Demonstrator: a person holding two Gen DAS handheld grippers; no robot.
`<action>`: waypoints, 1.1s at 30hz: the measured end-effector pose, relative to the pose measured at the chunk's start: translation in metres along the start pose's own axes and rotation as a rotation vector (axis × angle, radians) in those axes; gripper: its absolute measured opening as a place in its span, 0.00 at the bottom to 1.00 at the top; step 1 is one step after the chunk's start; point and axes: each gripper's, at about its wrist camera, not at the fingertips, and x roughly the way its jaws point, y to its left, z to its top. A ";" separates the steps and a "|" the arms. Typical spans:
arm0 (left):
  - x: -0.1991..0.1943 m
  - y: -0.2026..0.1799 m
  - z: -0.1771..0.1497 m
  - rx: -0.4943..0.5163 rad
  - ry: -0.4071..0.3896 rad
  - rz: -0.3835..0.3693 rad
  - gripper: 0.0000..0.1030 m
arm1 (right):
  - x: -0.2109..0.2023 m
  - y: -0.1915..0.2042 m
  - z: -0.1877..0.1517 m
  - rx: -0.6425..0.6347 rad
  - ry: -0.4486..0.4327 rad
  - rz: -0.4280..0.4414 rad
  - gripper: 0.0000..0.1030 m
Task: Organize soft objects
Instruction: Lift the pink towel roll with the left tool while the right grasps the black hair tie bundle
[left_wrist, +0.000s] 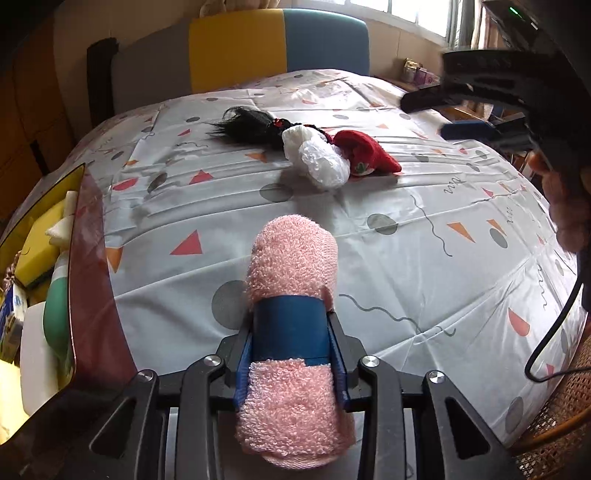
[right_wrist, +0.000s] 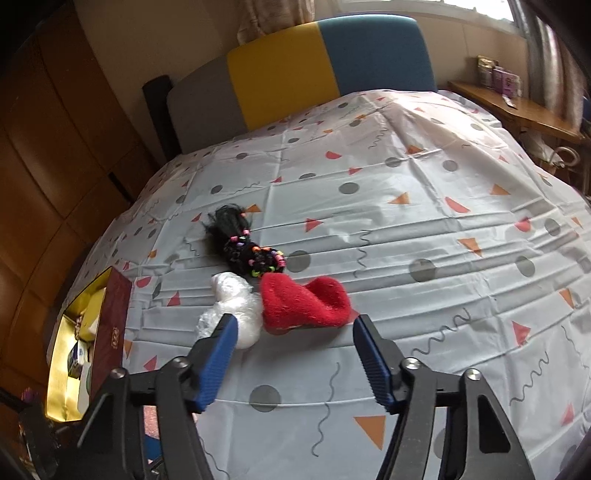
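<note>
Left wrist view, left to right:

- Box (left_wrist: 92, 295), dark red outside, gold inside, at the left edge of the frame; it holds a yellow sponge (left_wrist: 40, 251), white foam pieces and a green rounded item, partly hidden.
- Bed cover (left_wrist: 424, 266), pale grey with triangles, dots and squiggles, spread over the bed and filling the centre.
- Black hair piece (left_wrist: 251, 123), upper centre, lying flat on the cover.
- White plastic bag (left_wrist: 321, 162), crumpled, just right of the hair piece and touching it.
- Red knit item (left_wrist: 365, 151), touching the bag on its right.
- Left tongs (left_wrist: 291, 350), bottom centre, clenched on a rolled pink towel (left_wrist: 291, 258) bound by a blue band; the roll sticks out forward above the cover.
- Right tongs (left_wrist: 454, 114), upper right, blurred, with a hand (left_wrist: 565, 199) below them.

Right wrist view, left to right:

- The same box (right_wrist: 110, 332) at the lower left.
- Hair piece (right_wrist: 236, 240) with coloured beads, centre left.
- Plastic bag (right_wrist: 236, 314), partly behind the left finger.
- Red knit item (right_wrist: 306, 302), centre, lying on the cover between the fingertips as framed.
- Right tongs (right_wrist: 293, 332), released, jaws apart with nothing pressed between them.
- Bed cover (right_wrist: 443, 240).
- Headboard (right_wrist: 325, 62), grey, yellow and blue, top centre.
</note>
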 end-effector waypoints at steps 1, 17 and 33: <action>0.001 0.001 0.000 0.000 -0.005 -0.002 0.34 | 0.002 0.004 0.003 -0.014 0.005 0.004 0.63; 0.000 0.012 -0.006 -0.043 -0.049 -0.068 0.34 | 0.170 0.115 0.084 -0.425 0.279 -0.121 0.67; 0.001 0.011 -0.005 -0.053 -0.051 -0.057 0.34 | 0.030 0.137 0.114 -0.490 -0.054 -0.149 0.29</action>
